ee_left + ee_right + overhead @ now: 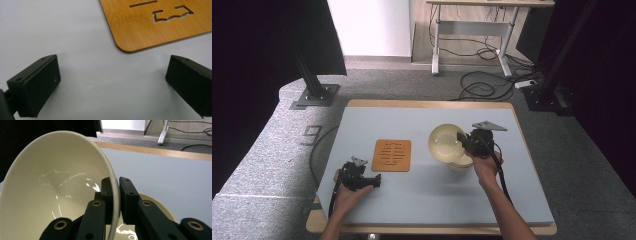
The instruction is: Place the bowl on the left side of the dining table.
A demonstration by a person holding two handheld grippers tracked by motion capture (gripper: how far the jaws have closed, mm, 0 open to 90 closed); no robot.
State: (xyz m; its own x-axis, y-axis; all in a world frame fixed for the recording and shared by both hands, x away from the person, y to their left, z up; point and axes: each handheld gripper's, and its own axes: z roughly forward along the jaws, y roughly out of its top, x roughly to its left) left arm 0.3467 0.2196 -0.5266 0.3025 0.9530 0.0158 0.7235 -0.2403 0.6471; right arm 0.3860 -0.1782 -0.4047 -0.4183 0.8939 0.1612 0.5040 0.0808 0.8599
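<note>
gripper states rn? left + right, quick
Left gripper: open, nothing between its jaws, near the corner of the wooden mat.
Right gripper: shut on the rim of the cream bowl, held tilted above a second bowl.

The cream bowl (57,195) held at the right looks like glazed ceramic, smooth and glossy, with bright highlights inside; the second bowl (155,203) beneath it has the same shiny finish. The square mat (155,25) left of them is pale bamboo-like wood with a fine straight grain, matt, its cut-out slots clean-edged. The table cover (427,195) is a smooth, matt grey-blue sheet with a wooden rim, and the jaws of the right gripper (118,187) and left gripper (110,82) are matt black plastic.
</note>
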